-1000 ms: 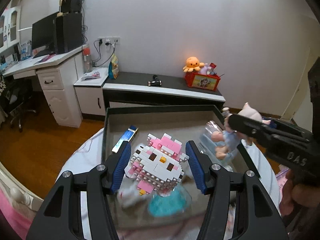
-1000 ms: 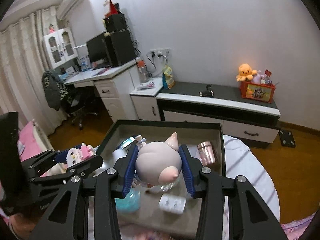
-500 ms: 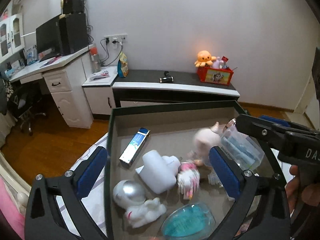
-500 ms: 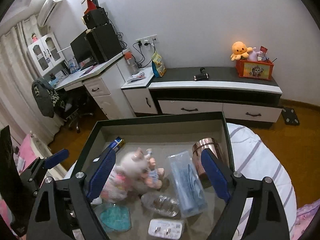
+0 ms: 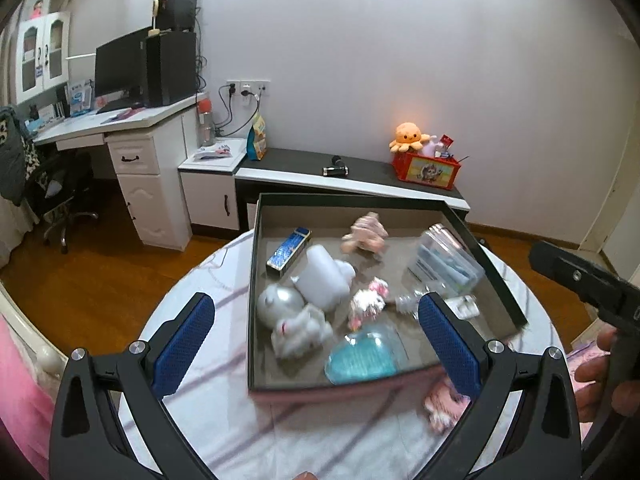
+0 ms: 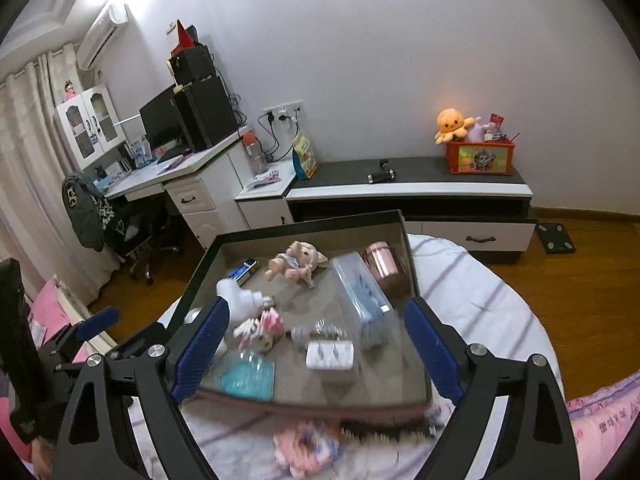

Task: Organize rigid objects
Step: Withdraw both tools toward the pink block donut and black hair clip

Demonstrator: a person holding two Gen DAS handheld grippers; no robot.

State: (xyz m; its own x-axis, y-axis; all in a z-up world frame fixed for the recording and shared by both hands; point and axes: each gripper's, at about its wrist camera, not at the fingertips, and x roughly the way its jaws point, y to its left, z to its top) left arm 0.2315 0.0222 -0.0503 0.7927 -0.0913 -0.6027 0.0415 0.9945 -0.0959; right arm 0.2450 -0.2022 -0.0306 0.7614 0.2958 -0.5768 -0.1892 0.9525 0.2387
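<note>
A dark open box (image 5: 352,199) (image 6: 308,226) stands on the round table. In it lie a pink-and-white brick cat (image 5: 366,304) (image 6: 260,328) and a pig doll (image 5: 366,236) (image 6: 298,262). My left gripper (image 5: 316,320) hangs open and empty over the box's near left edge. My right gripper (image 6: 318,332) is open too, above the near edge, with nothing between its blue pads. One black finger of the right gripper (image 5: 580,280) shows at the right of the left wrist view. The left gripper (image 6: 96,332) shows at the left of the right wrist view.
Also in the box: a white bottle (image 5: 326,276), blue lighter (image 5: 289,248), silver ball (image 5: 280,300), teal pouch (image 6: 248,374), clear case (image 6: 362,300), rose-gold cup (image 6: 386,264), white charger (image 6: 330,354). A blurred pink item (image 6: 308,446) lies on the table before the box. Desk and low cabinet stand behind.
Both grippers opened: the left let go of the brick cat, the right let go of the pig doll, and both toys now lie in the box. Both grippers drew back toward the box's near edge.
</note>
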